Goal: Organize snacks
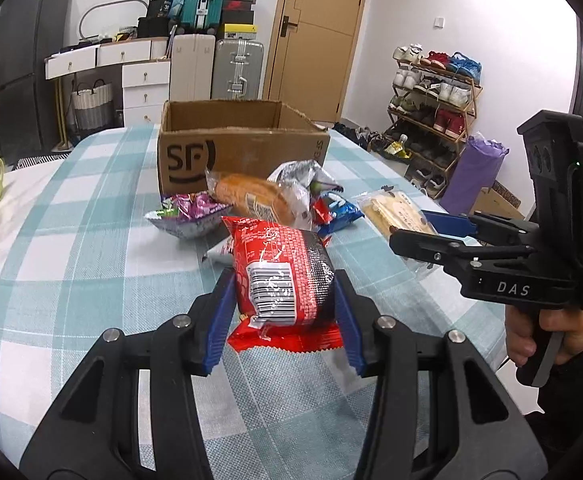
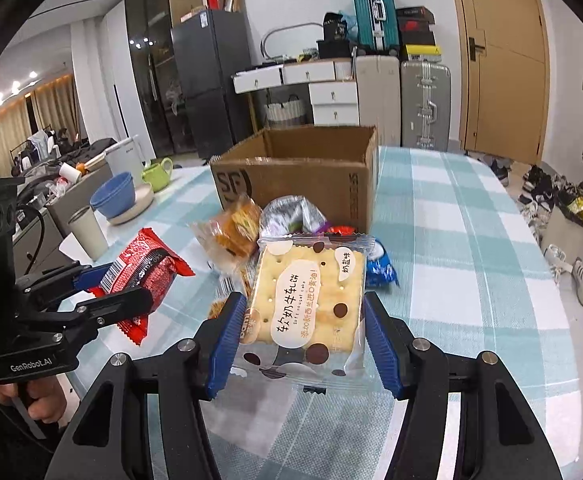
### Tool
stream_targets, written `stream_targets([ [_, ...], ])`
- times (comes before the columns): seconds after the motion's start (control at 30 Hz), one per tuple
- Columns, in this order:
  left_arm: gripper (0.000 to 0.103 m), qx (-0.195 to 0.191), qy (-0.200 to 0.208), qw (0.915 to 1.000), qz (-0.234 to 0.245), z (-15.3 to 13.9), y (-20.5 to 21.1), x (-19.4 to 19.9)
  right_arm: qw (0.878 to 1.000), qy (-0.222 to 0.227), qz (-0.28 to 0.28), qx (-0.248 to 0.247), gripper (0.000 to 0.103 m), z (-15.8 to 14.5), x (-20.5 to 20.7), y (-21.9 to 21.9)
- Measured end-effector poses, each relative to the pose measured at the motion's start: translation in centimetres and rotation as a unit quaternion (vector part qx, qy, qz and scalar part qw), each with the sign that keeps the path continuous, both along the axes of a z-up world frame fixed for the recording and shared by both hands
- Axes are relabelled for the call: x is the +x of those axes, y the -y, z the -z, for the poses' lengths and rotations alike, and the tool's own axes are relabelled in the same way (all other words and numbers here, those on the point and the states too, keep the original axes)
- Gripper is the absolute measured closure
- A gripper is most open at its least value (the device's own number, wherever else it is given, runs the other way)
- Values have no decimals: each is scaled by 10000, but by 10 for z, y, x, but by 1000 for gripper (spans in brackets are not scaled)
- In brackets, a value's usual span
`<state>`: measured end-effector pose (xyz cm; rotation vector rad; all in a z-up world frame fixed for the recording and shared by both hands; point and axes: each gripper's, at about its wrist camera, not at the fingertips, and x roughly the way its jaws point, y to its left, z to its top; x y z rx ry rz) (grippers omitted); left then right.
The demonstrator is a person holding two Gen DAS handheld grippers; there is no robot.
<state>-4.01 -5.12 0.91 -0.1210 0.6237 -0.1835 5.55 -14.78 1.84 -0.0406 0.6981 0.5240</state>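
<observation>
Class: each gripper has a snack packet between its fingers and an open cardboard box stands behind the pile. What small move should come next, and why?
Probably carry the red packet, gripped by the left gripper, forward over the open cardboard box, which stands just beyond the pile.

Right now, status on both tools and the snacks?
Left tool shut on red snack pack. Right tool shut on cracker packet. Open cardboard box ahead; loose snacks piled before it.
</observation>
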Motion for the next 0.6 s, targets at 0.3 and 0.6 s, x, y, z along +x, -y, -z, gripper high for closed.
stream_targets([
  [0.3, 59, 81, 140, 9998, -149, -19, -6, -4, 9996, 170, -69, 193, 44, -11, 11, -5],
  [0.6, 59, -18, 266, 9982, -542, -42, -27, 6, 9989, 240, -204, 357, 44, -23, 25, -7],
])
